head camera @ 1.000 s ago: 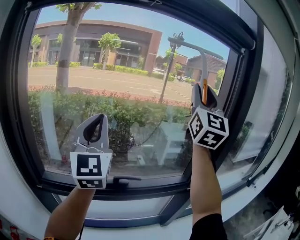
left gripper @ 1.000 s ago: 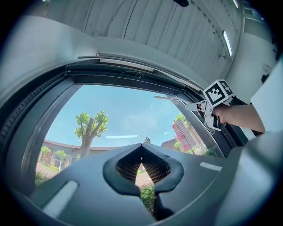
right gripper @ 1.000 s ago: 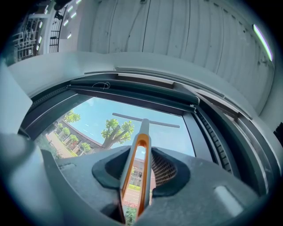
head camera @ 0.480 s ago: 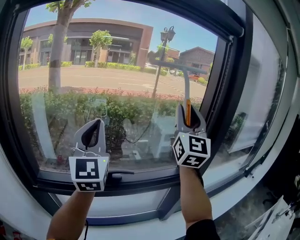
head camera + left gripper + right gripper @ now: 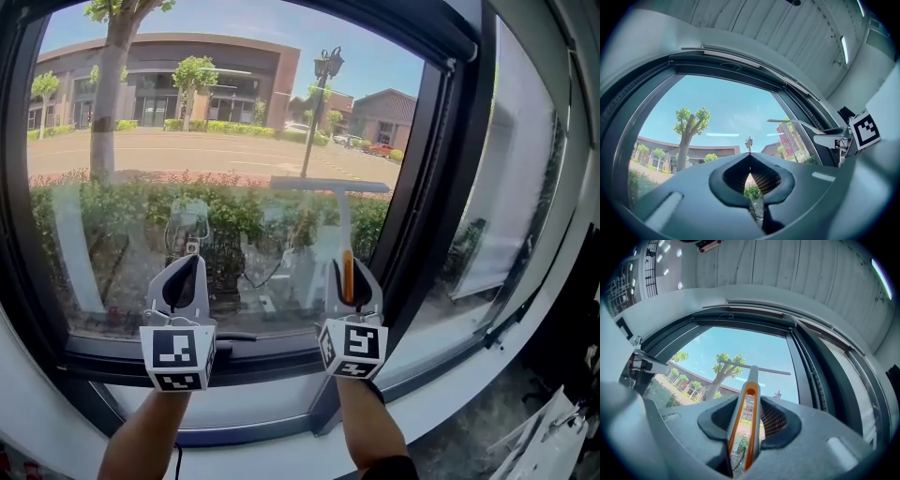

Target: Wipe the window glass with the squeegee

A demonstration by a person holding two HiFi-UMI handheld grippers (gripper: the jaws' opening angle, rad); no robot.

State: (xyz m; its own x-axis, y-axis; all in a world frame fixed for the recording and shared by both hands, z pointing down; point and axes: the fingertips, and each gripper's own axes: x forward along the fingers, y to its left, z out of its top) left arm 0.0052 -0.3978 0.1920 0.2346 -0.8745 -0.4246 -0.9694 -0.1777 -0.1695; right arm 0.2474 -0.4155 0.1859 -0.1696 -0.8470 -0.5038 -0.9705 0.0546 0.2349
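Upright, the right tongs (image 5: pixel 349 277) pinch the squeegee (image 5: pixel 330 186) by its handle so the blade lies level against the window glass (image 5: pixel 169 141), about mid-pane. The left tongs (image 5: pixel 185 274), pressed together and empty, hang alongside, out of its way.

Grey fingers (image 5: pixel 204 289), marker cubes (image 5: pixel 178 356), perhaps sleeve (image 5: pixel 386 467)
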